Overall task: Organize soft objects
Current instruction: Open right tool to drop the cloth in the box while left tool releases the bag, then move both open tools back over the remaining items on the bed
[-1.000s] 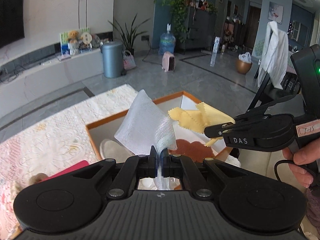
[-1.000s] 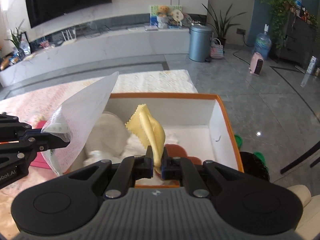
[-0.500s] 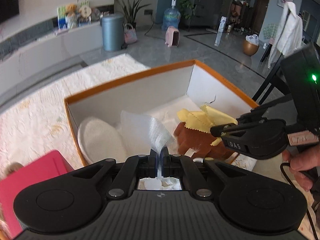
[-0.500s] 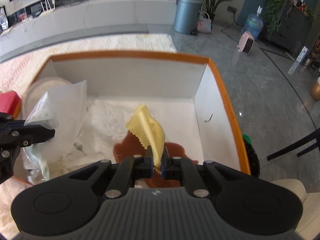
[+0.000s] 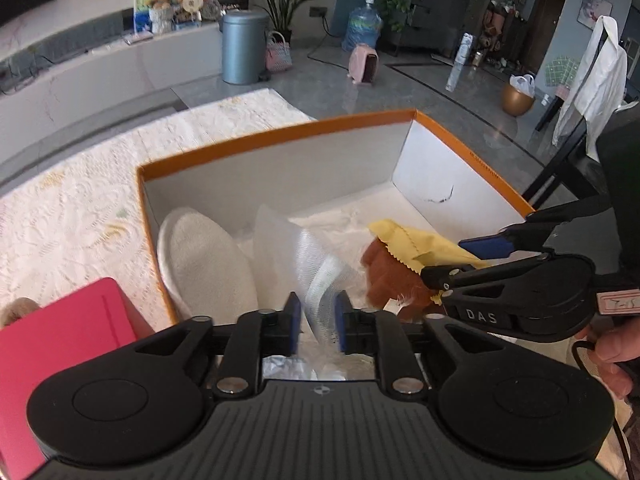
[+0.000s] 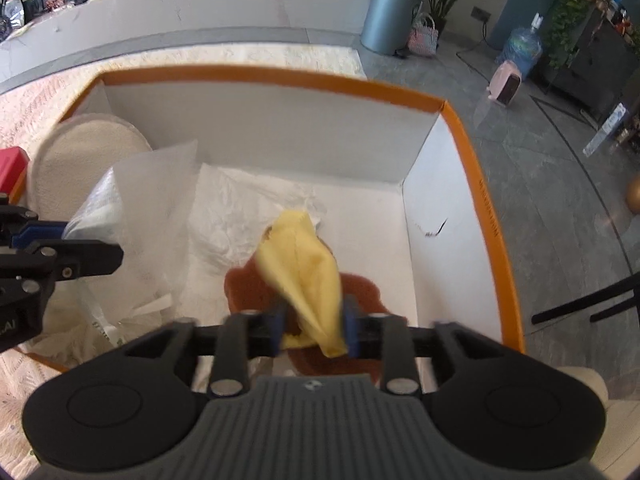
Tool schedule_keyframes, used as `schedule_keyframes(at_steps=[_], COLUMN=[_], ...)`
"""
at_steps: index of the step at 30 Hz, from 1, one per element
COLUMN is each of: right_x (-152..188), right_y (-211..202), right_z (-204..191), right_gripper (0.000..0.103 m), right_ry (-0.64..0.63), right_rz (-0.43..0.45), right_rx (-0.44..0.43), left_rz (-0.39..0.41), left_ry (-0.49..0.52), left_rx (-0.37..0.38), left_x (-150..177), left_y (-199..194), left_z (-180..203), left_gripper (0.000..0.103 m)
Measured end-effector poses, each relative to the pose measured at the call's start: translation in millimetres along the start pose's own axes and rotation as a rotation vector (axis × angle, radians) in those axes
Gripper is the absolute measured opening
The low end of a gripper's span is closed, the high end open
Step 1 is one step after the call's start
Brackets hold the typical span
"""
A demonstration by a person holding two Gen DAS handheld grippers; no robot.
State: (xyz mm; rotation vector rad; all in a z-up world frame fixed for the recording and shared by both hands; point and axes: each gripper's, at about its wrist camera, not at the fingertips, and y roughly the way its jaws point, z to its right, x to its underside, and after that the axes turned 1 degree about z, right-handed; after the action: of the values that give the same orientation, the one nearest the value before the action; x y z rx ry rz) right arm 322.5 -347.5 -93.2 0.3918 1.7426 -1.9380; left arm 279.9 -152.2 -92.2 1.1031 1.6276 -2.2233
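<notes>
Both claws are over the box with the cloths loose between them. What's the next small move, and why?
Probably lift both claws straight up and clear. The left claw and right claw have just been opening; the mesh bag and yellow cloth sit slack between the pads, already inside the box, the cloth on the brown plush.

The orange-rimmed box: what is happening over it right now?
A person with a gripper in each hand is dropping soft things into the orange-rimmed box. The left gripper has just been opening, and the white mesh bag sits loose between its pads. The right gripper has just been opening too, with the yellow cloth slack between its pads, over a brown plush toy.
</notes>
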Motion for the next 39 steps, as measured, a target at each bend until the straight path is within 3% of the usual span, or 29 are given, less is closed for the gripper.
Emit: schedule_keyframes(at_steps=[7, 9, 11, 16, 18, 23, 33, 39], right_x=[-0.9, 0.5, 2.2, 13.8, 21.9, 44.8, 89.3, 106.8], right_y=[-30.6, -40.9, -50.9, -81.1, -93.6, -116.1, -133.6, -134.2], right_z=[-7.9, -10.3, -10.4, -12.3, -15.7, -31.3, -96.3, -141.6], right_gripper=[0.052, 0.062, 0.064, 0.065, 0.075, 0.076, 0.077, 0.077], right_ry=[-0.064, -0.077, -0.074, -0.025, 0.000, 0.067, 0.174, 0.146], right_rz=[0.052, 0.074, 0.099, 0.161, 0.191, 0.235, 0.287, 0.293], right_rx=[0.051, 0.073, 0.085, 0.080, 0.066, 0.009, -0.115, -0.158], left_rz=[0.062, 0.086, 0.112, 0.190, 0.219, 0.265, 0.282, 0.269], left_ry=[-0.043, -0.067, -0.087, -0.108, -0.117, -0.148, -0.163, -0.255], left_rx=[0.006, 0.011, 0.025, 0.032, 0.030, 0.000, -0.157, -0.236], left_x=[-0.1, 1.8, 4.4, 13.6, 20.6, 44.9, 106.6, 146.9], left_y=[-30.7, -42.3, -54.3, -89.9, -103.6, -132.4, -168.1, -190.3], left_z=[3.9, 3.6, 4.3, 6.0, 4.3, -1.1, -22.3, -55.8], left_gripper=[0.058, 0.062, 0.067, 0.070, 0.070, 0.071, 0.071, 0.071])
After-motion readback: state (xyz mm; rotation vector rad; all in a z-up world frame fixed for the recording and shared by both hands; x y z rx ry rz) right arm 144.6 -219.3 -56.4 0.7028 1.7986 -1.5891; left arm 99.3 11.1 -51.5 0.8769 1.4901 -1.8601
